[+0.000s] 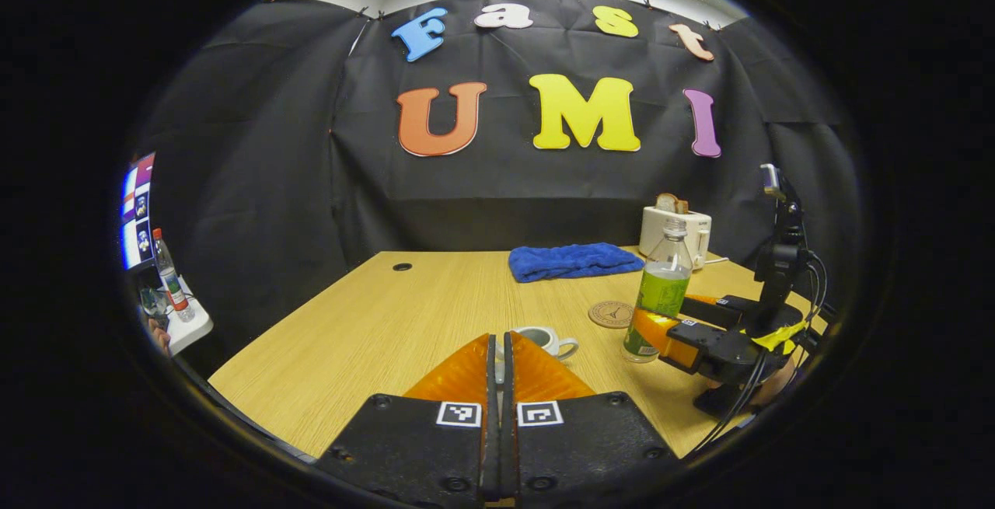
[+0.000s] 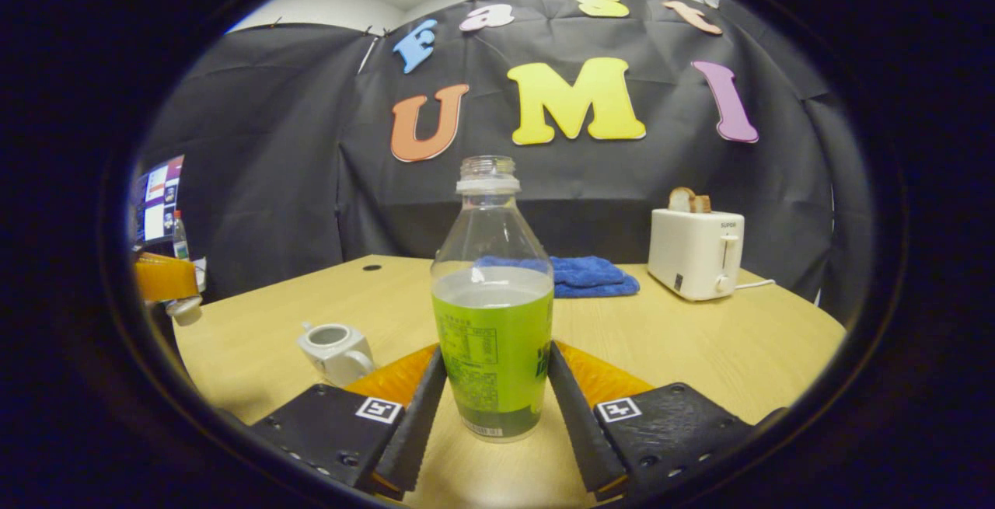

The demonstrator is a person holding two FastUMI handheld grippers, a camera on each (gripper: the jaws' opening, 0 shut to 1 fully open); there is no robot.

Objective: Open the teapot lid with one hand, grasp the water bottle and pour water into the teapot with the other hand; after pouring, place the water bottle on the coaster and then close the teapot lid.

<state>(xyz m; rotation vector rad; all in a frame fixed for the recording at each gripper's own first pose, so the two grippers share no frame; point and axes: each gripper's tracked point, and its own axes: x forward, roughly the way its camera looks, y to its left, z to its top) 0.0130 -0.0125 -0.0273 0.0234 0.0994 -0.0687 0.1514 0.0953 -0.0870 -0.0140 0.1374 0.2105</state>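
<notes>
Right gripper (image 2: 497, 357) sits low centre in its own view, both fingers clenched against the label of the water bottle (image 2: 491, 322), as far as I can judge. The bottle stands upright on the table (image 2: 699, 353) with its neck uncapped. Left gripper (image 1: 501, 342) is pinched on the teapot lid (image 2: 185, 308), which hangs at the left edge of the right gripper view. The teapot (image 2: 336, 350) sits open at lower left, and the coaster (image 1: 612, 314) lies just left of the bottle in the left gripper view. My worries: the grip is low on a smooth bottle, so tilting may let it slip; the teapot mouth is small, so a quick tip could splash past it.
</notes>
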